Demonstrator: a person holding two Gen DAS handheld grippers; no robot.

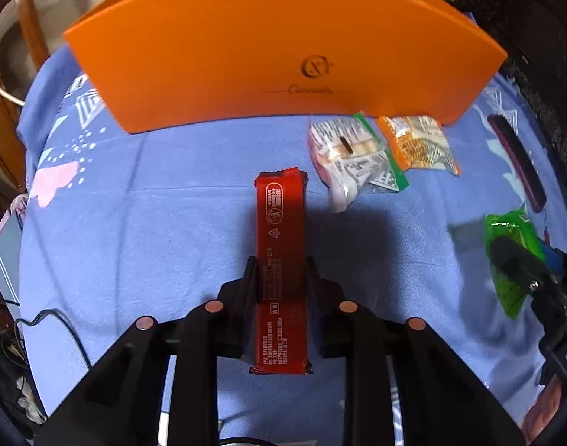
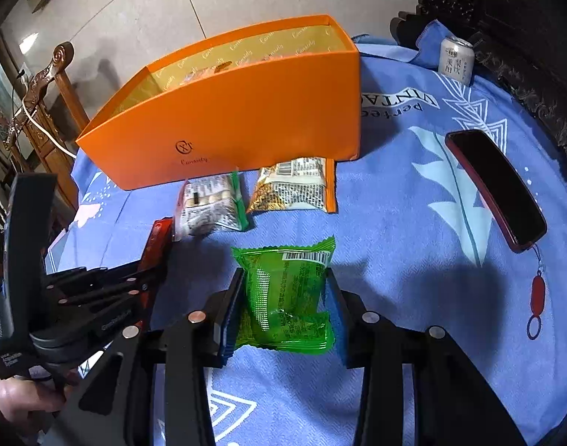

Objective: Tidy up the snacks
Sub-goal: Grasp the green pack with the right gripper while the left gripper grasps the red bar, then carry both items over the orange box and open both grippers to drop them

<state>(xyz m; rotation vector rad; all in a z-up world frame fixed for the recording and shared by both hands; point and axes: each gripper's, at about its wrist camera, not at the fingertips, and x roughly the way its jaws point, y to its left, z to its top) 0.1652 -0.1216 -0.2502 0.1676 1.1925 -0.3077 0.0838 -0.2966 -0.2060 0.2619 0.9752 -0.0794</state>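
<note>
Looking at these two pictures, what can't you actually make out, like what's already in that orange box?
- Orange box: the left wrist view shows only its front wall; in the right wrist view that wall hides all but the tops of a few packets.
- Red snack bar: its small print is unreadable; in the right wrist view the left gripper covers most of it.
- Green packet: label blurred; partly hidden by the right gripper in the left view.

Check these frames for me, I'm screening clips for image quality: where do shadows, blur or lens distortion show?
Left wrist view: the orange box bows into an arc, and a dark shadow covers the red snack bar. Right wrist view: shadow falls on the blue cloth, corners blacken, and the green packet stays sharp.
</note>
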